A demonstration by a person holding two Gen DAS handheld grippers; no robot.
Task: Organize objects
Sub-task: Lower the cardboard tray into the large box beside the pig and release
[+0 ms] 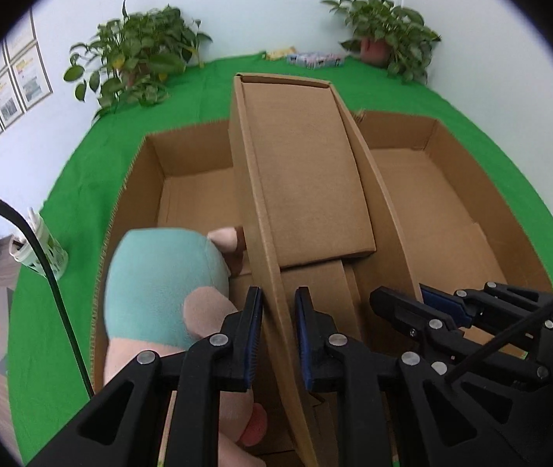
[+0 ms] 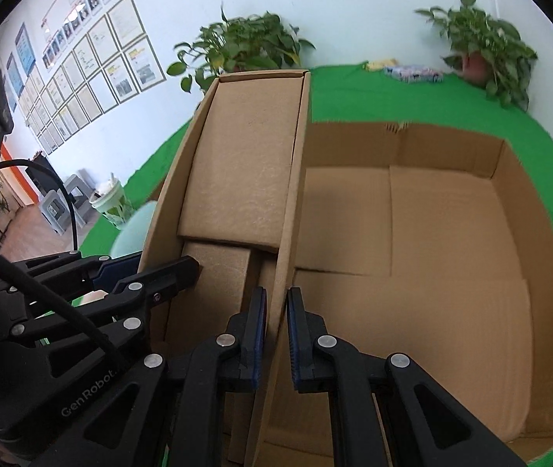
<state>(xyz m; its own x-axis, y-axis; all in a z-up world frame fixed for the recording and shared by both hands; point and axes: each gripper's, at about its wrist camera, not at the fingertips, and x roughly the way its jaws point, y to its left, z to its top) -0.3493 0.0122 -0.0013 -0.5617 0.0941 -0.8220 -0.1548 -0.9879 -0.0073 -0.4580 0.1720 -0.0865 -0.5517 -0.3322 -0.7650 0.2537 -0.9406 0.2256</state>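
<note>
A: Nearest the cameras, what are the two tools doing?

B: The left tool (image 1: 279, 334) has its pads either side of the left wall of a narrow cardboard tray (image 1: 303, 179), clenched on that wall. The right tool (image 2: 276, 330) is likewise clenched on the tray's right wall (image 2: 292, 194).

A: And the tray itself?

B: It is open-topped and sits tilted inside a large open carton (image 2: 451, 233), its far end rising above the carton's back wall. The carton rests on the green-covered worktop (image 1: 62, 202).

A: Anything beside it?

B: To the tray's left, inside the carton, lies a plush toy (image 1: 160, 284), teal with pinkish parts, close against the tray's wall.

A: Farther off?

B: A pale cup (image 1: 45, 245) stands on the worktop's left edge. At the back are two potted plants (image 1: 136, 50) and (image 1: 385, 27), with some small packets (image 1: 315, 58) between them.
</note>
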